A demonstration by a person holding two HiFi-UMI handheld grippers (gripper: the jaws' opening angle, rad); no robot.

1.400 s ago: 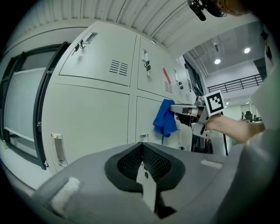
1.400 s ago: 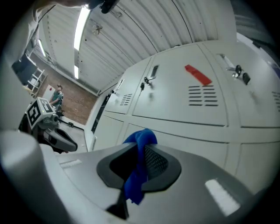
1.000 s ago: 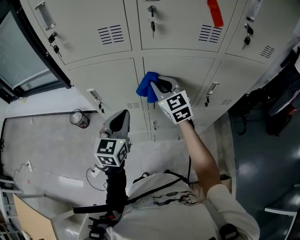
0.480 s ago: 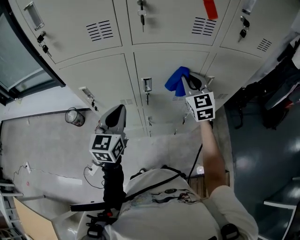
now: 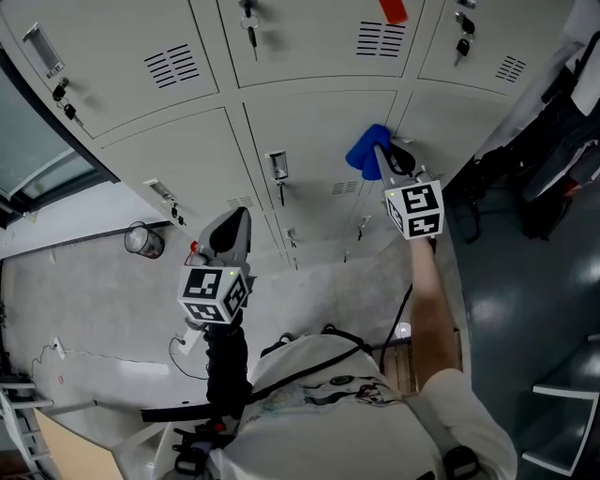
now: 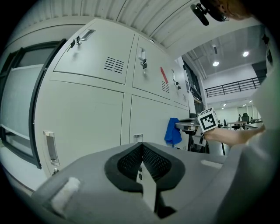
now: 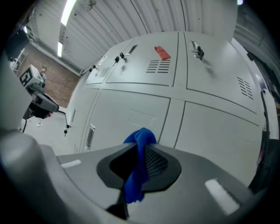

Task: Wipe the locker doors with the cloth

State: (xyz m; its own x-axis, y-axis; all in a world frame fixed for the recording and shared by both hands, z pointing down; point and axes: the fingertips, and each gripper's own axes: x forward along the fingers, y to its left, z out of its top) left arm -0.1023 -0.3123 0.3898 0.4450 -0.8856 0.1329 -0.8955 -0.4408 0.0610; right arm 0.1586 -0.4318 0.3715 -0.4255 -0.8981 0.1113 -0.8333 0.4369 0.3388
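Observation:
A bank of pale grey locker doors fills the top of the head view. My right gripper is shut on a blue cloth, which lies against the right side of a lower middle door, near its seam with the neighbouring door. In the right gripper view the blue cloth hangs bunched between the jaws in front of the locker doors. My left gripper is shut with nothing in it and is held low, away from the doors. It also shows shut in the left gripper view, where the cloth appears at the right.
Keys hang from several door locks. A red tag sticks on an upper door. A small round container stands on the grey floor at the left. Dark bags sit at the right, beside the lockers.
My right gripper has carried the cloth to the right across the lower middle door, from its left side to its right edge. The left gripper has stayed about where it was.

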